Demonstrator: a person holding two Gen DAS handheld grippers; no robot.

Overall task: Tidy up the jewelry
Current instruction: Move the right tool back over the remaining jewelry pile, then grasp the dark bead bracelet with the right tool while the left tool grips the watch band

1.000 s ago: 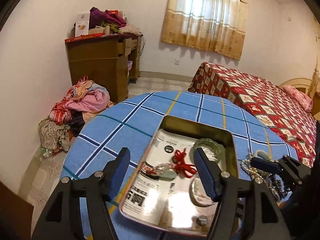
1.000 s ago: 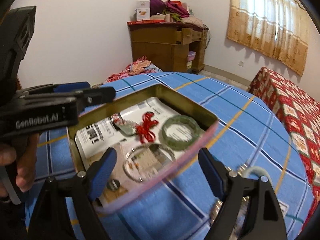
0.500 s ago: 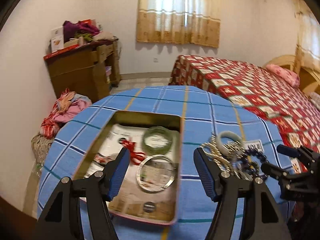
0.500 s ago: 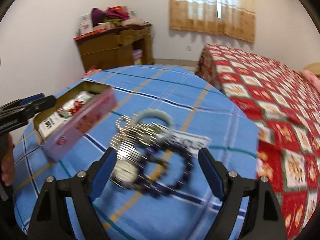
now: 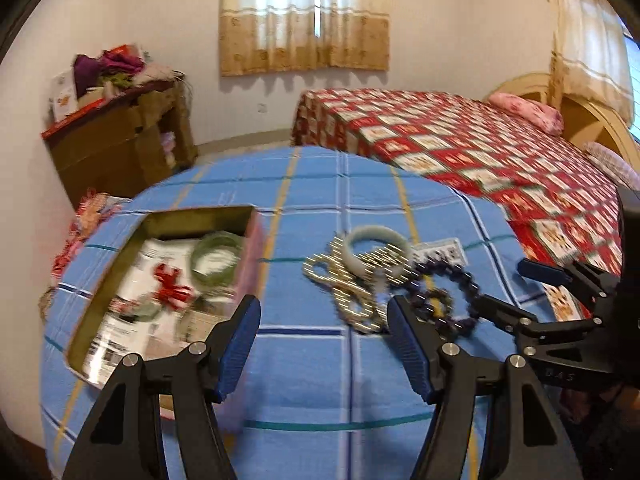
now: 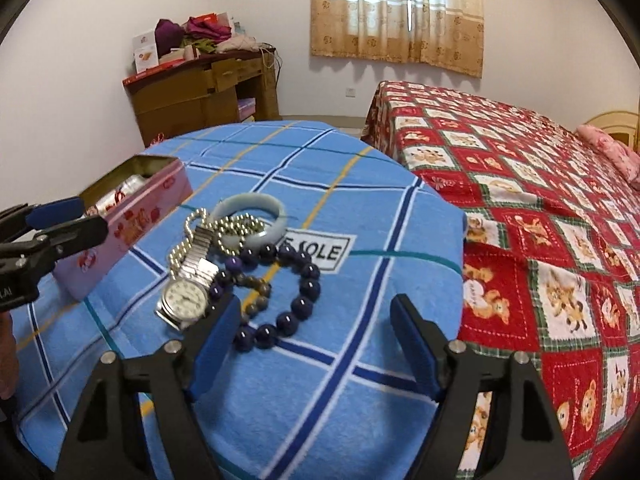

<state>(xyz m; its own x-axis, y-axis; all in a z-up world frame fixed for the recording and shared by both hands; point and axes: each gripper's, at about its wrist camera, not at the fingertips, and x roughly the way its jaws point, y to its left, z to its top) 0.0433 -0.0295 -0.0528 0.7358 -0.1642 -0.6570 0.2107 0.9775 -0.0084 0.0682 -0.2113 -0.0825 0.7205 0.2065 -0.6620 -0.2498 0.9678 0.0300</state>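
A pile of jewelry lies on the blue checked tablecloth (image 6: 320, 380): a pale jade bangle (image 6: 250, 209), a silver bead chain (image 6: 188, 240), a silver watch (image 6: 183, 298) and a dark purple bead bracelet (image 6: 288, 280). The pile also shows in the left wrist view, with the bangle (image 5: 376, 245) and beads (image 5: 452, 288). An open pink tin (image 5: 104, 312) holds a green bangle (image 5: 216, 258), a red knot charm (image 5: 170, 286) and a silver ring. My left gripper (image 5: 322, 344) is open and empty, between tin and pile. My right gripper (image 6: 314, 344) is open and empty, just before the bead bracelet.
A bed with a red patterned cover (image 6: 540, 208) stands close on the right of the table. A wooden desk piled with clothes and boxes (image 6: 200, 84) is against the far wall. The round table's edge drops off near the bracelet's right side.
Both grippers have swung right, away from the tin toward the jewelry pile. The tin has shifted to the left of both views. Both grippers stayed open.
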